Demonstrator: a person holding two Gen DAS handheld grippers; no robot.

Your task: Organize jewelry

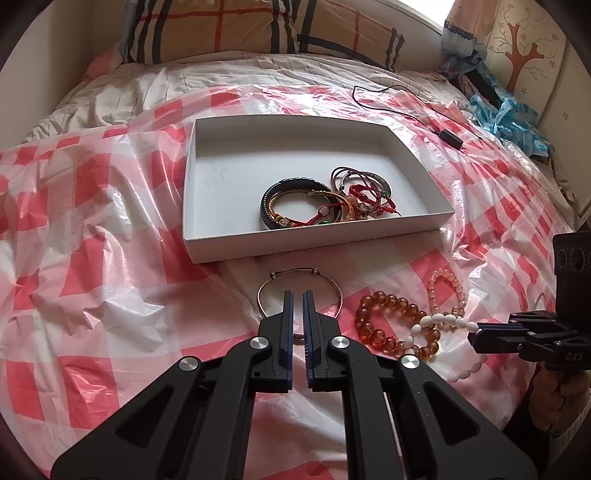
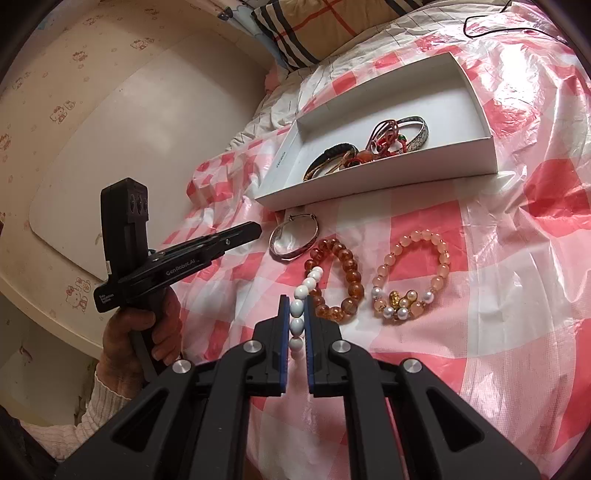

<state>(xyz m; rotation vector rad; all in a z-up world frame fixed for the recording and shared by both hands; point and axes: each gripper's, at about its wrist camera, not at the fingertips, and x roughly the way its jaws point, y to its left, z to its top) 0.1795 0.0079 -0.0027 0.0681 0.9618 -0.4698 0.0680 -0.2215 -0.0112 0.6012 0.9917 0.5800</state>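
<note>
A white box (image 1: 207, 243) (image 2: 461, 162) on the bed holds several bracelets (image 1: 317, 203) (image 2: 369, 151). In front of it lie a silver bangle (image 1: 334, 291) (image 2: 291, 240), an amber bead bracelet (image 1: 384, 325) (image 2: 347, 273) and a pink bead bracelet (image 1: 447, 291) (image 2: 413, 277). My right gripper (image 2: 296, 301) (image 1: 476, 334) is shut on a white bead bracelet (image 2: 297, 314) (image 1: 443, 321) that overlaps the amber one. My left gripper (image 1: 298, 295) (image 2: 255, 229) hovers over the silver bangle, its jaws nearly closed and holding nothing.
A red-and-white checked plastic sheet (image 1: 110, 221) (image 2: 517, 258) covers the bed. A plaid pillow (image 1: 258, 29) lies at the head. A black cable with a small block (image 1: 450, 136) lies beyond the box. Blue cloth (image 1: 506, 118) sits at the far right.
</note>
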